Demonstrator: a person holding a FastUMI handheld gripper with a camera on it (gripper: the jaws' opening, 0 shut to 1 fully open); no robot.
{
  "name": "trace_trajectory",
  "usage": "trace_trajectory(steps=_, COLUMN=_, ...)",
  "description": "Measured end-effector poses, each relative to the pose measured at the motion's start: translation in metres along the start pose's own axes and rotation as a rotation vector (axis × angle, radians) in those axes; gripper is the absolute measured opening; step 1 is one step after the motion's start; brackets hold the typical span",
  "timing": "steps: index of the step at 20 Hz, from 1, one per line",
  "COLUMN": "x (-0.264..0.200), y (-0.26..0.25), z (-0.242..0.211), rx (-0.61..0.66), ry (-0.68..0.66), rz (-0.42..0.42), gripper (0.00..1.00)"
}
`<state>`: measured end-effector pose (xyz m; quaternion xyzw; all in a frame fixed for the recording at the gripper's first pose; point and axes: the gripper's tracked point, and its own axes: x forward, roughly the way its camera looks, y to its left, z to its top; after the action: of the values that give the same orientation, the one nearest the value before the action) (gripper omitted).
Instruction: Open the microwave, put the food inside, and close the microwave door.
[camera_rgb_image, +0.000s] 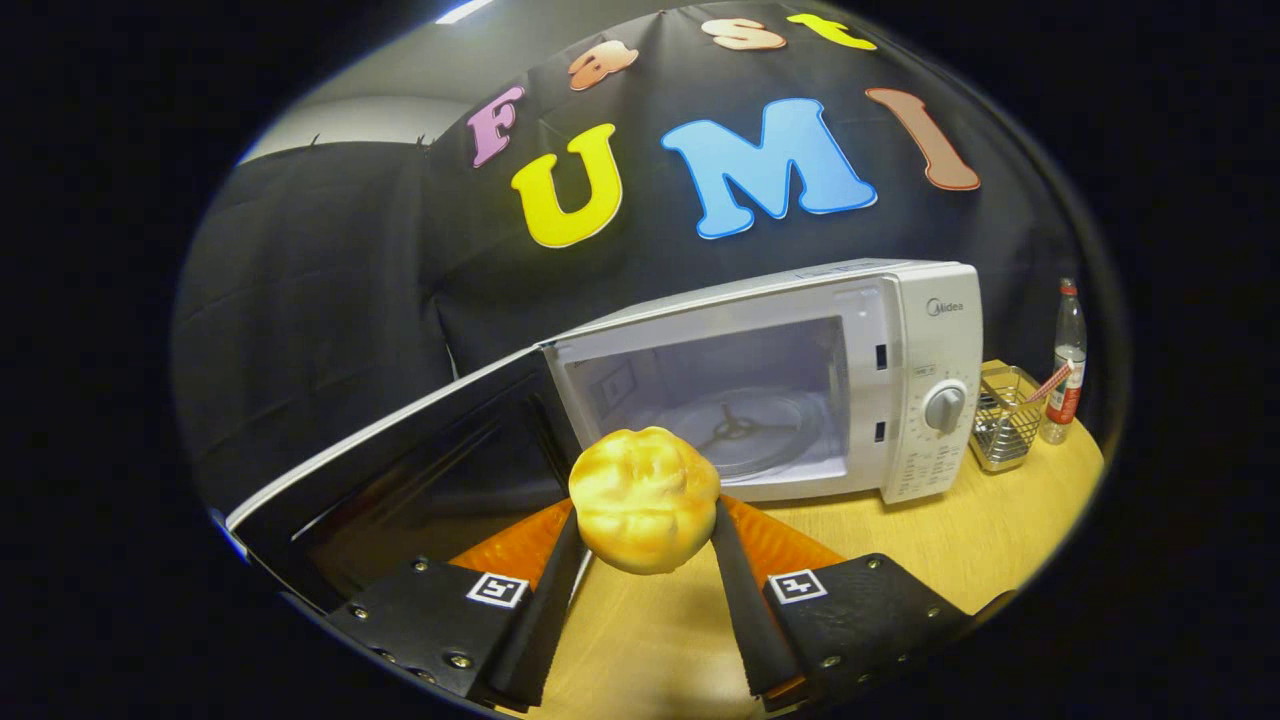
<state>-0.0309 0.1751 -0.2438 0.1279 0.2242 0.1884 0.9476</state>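
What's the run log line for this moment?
gripper: shut on bun | microwave door: open | bun: just outside microwave | turntable: bare

Golden-yellow round bun (644, 498) sits between black fingers (540, 610) over an orange mat (778, 540); white boxy microwave (800, 375), dark glass door (400, 480), pale wood tabletop (950, 540).
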Motion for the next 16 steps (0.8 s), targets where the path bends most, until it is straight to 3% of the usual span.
trace_trajectory(steps=6, x=0.06, y=-0.013, z=0.013, rx=0.093, ry=-0.052, rz=-0.095, gripper=0.73)
trace_trajectory(steps=12, x=0.111, y=-0.033, z=0.018, rx=0.163, ry=-0.048, rz=-0.121, gripper=0.72)
trace_trajectory(steps=16, x=0.129, y=-0.065, z=0.023, rx=0.25, ry=-0.087, rz=-0.235, gripper=0.72)
